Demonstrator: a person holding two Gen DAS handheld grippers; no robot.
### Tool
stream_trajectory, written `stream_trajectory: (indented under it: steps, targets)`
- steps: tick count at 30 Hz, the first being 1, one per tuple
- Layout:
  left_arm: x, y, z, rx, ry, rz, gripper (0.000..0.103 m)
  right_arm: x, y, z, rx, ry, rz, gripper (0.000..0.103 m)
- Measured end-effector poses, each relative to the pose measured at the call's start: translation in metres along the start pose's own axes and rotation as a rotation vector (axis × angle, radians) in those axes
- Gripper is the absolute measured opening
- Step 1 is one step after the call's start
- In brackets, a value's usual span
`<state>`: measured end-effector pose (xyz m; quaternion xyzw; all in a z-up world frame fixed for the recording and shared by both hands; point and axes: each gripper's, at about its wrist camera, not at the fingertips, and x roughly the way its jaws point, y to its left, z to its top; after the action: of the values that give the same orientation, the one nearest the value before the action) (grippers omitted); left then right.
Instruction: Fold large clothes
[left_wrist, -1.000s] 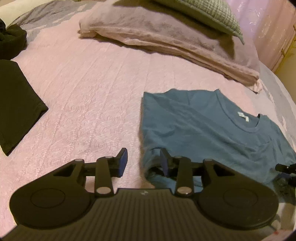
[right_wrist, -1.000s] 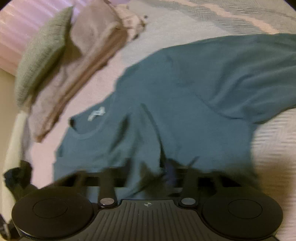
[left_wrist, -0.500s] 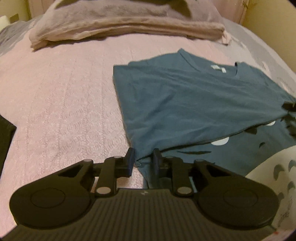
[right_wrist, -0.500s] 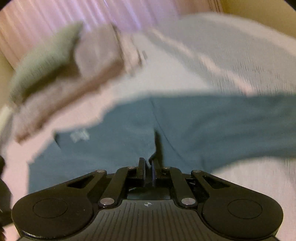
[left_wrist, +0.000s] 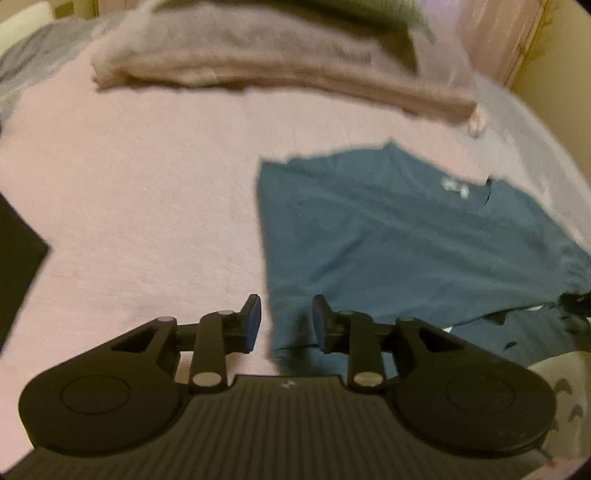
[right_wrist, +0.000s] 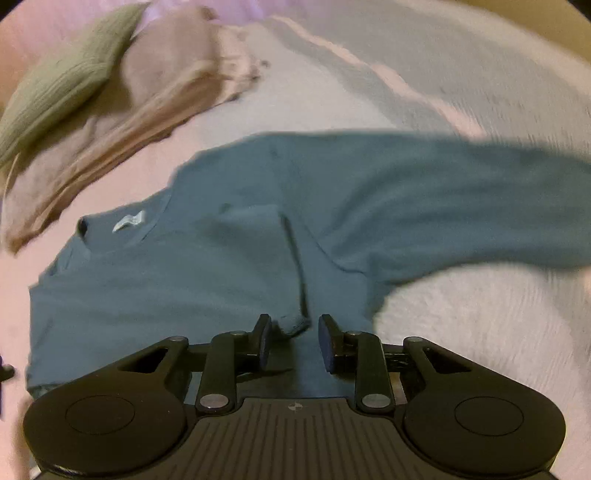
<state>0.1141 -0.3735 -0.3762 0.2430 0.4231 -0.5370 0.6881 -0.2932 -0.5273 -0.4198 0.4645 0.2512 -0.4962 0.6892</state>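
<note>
A teal T-shirt lies partly folded on the pink bedspread, collar and label toward the far side. My left gripper is open, straddling the shirt's near-left folded edge without holding it. In the right wrist view the same T-shirt spreads ahead with one side folded over, a sleeve stretching right. My right gripper is open, a small folded corner of the shirt lying just ahead between the fingers, not pinched.
A folded beige blanket with a green pillow on it lies at the head of the bed. A dark garment sits at the left edge. A patterned fabric shows at the lower right.
Both grippers have opened and let go of the shirt. The folded side now rests on the shirt, and both views have pulled back slightly.
</note>
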Motion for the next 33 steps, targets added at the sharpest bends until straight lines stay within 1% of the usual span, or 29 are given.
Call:
stream_trajectory:
  steps: [1, 2, 3, 5, 6, 7, 9, 10, 11, 13, 14, 16, 18, 19, 20, 21, 22, 23, 24, 25, 27, 29, 31, 33]
  targets:
    - [0.014, -0.009, 0.0, 0.025, 0.039, 0.006, 0.025, -0.009, -0.013, 0.003, 0.057, -0.017, 0.011, 0.025]
    - [0.022, -0.015, -0.001, 0.034, 0.058, 0.026, 0.025, -0.02, -0.029, 0.007, 0.116, -0.043, 0.016, 0.025]
    - [0.027, -0.02, 0.001, 0.03, 0.062, 0.052, 0.025, -0.033, -0.048, 0.012, 0.168, -0.08, -0.007, 0.026]
    - [0.022, -0.022, 0.007, -0.024, 0.03, 0.065, 0.026, -0.061, -0.091, 0.019, 0.241, -0.172, -0.095, 0.031]
    - [0.018, -0.022, 0.009, -0.054, 0.011, 0.071, 0.031, -0.074, -0.116, 0.022, 0.275, -0.217, -0.14, 0.034]
    - [0.014, -0.021, 0.012, -0.086, -0.004, 0.079, 0.033, -0.084, -0.141, 0.025, 0.319, -0.256, -0.189, 0.037]
    - [0.011, -0.018, 0.02, -0.134, -0.009, 0.09, 0.034, -0.1, -0.191, 0.029, 0.426, -0.316, -0.264, 0.038]
    - [0.009, -0.018, 0.024, -0.15, -0.005, 0.093, 0.034, -0.108, -0.218, 0.03, 0.488, -0.361, -0.292, 0.038]
    - [0.01, -0.018, 0.028, -0.165, -0.001, 0.096, 0.034, -0.112, -0.236, 0.03, 0.539, -0.396, -0.306, 0.038]
    - [0.013, -0.021, 0.035, -0.19, 0.005, 0.094, 0.034, -0.114, -0.265, 0.031, 0.618, -0.459, -0.281, 0.038]
    - [0.014, -0.025, 0.036, -0.203, 0.007, 0.083, 0.035, -0.112, -0.277, 0.03, 0.66, -0.476, -0.263, 0.038]
    - [0.017, -0.035, 0.037, -0.224, 0.017, 0.06, 0.038, -0.103, -0.292, 0.027, 0.738, -0.506, -0.204, 0.038]
    - [0.02, -0.047, 0.037, -0.232, 0.03, 0.034, 0.039, -0.096, -0.3, 0.023, 0.791, -0.515, -0.183, 0.038]
    - [0.022, -0.053, 0.038, -0.227, 0.037, 0.021, 0.039, -0.095, -0.3, 0.023, 0.803, -0.527, -0.175, 0.036]
    - [0.022, -0.059, 0.038, -0.219, 0.041, 0.007, 0.039, -0.095, -0.3, 0.023, 0.806, -0.534, -0.177, 0.031]
    - [0.021, -0.064, 0.037, -0.21, 0.043, -0.007, 0.039, -0.095, -0.299, 0.024, 0.799, -0.534, -0.183, 0.01]
    - [0.019, -0.067, 0.037, -0.203, 0.044, -0.019, 0.039, -0.097, -0.297, 0.026, 0.787, -0.524, -0.206, 0.004]
    - [0.016, -0.069, 0.036, -0.2, 0.046, -0.026, 0.039, -0.099, -0.291, 0.031, 0.764, -0.512, -0.23, 0.003]
    - [0.013, -0.069, 0.034, -0.2, 0.046, -0.033, 0.039, -0.101, -0.282, 0.038, 0.714, -0.496, -0.262, 0.002]
    - [0.009, -0.069, 0.033, -0.201, 0.045, -0.037, 0.039, -0.104, -0.267, 0.047, 0.639, -0.485, -0.302, 0.001]
    - [0.002, -0.064, 0.027, -0.19, 0.046, -0.043, 0.039, -0.112, -0.227, 0.065, 0.461, -0.521, -0.318, 0.0]
    - [-0.005, -0.057, 0.02, -0.18, 0.047, -0.037, 0.039, -0.116, -0.168, 0.082, 0.248, -0.557, -0.306, 0.0]
    - [-0.012, -0.048, 0.009, -0.192, 0.05, -0.035, 0.039, -0.114, -0.096, 0.088, 0.033, -0.584, -0.231, 0.0]
    - [-0.018, -0.038, -0.002, -0.213, 0.053, -0.039, 0.039, -0.109, -0.025, 0.078, -0.167, -0.59, -0.134, 0.0]
